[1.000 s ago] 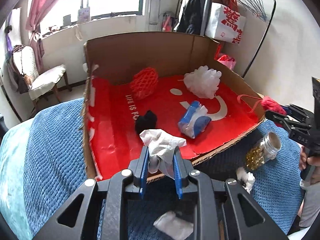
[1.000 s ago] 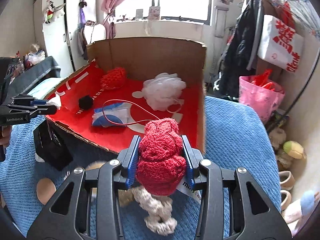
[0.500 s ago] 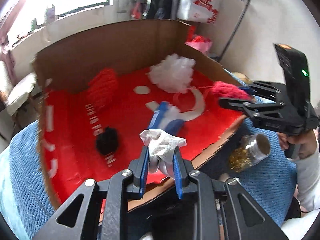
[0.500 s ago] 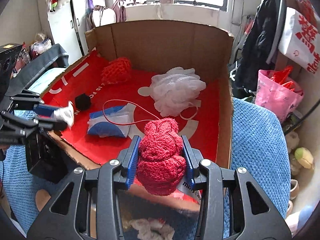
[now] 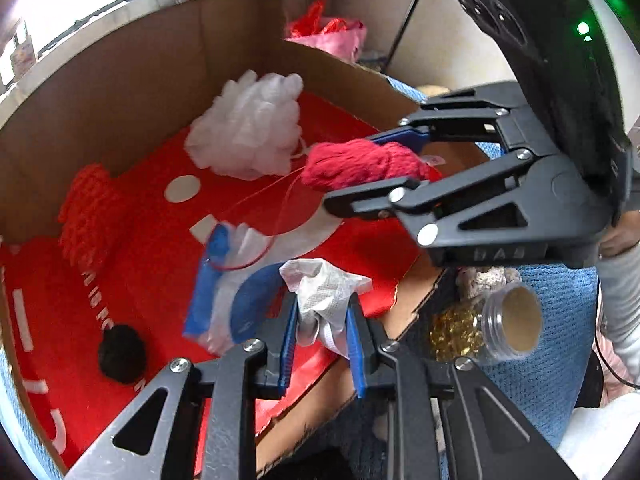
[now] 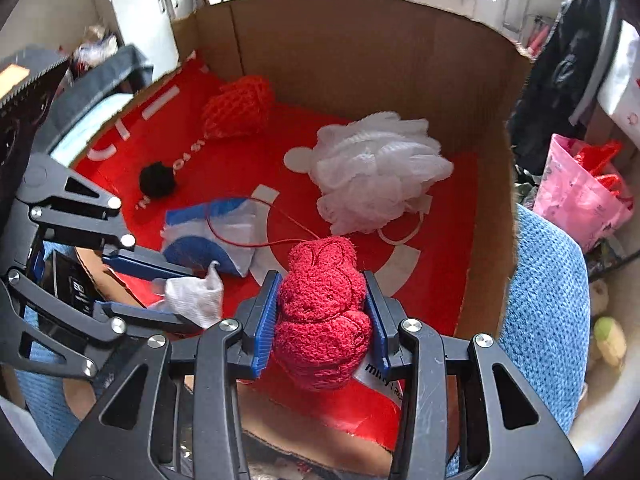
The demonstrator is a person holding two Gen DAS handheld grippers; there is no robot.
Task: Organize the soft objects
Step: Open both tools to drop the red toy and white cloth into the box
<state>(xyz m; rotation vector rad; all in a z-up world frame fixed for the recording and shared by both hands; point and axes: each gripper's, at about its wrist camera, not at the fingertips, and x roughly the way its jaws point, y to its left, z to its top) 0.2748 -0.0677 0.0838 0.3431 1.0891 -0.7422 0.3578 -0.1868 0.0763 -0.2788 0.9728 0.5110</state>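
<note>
The right gripper is squeezing a red fluffy toy over the cardboard box. The left gripper is pinching a white cloth at the toy's 9 o'clock. The toy's red string is trailing and might snag the blue-and-white pouch.

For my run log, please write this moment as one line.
left gripper: shut on white tissue | right gripper: shut on red plush toy | both over cardboard box
</note>
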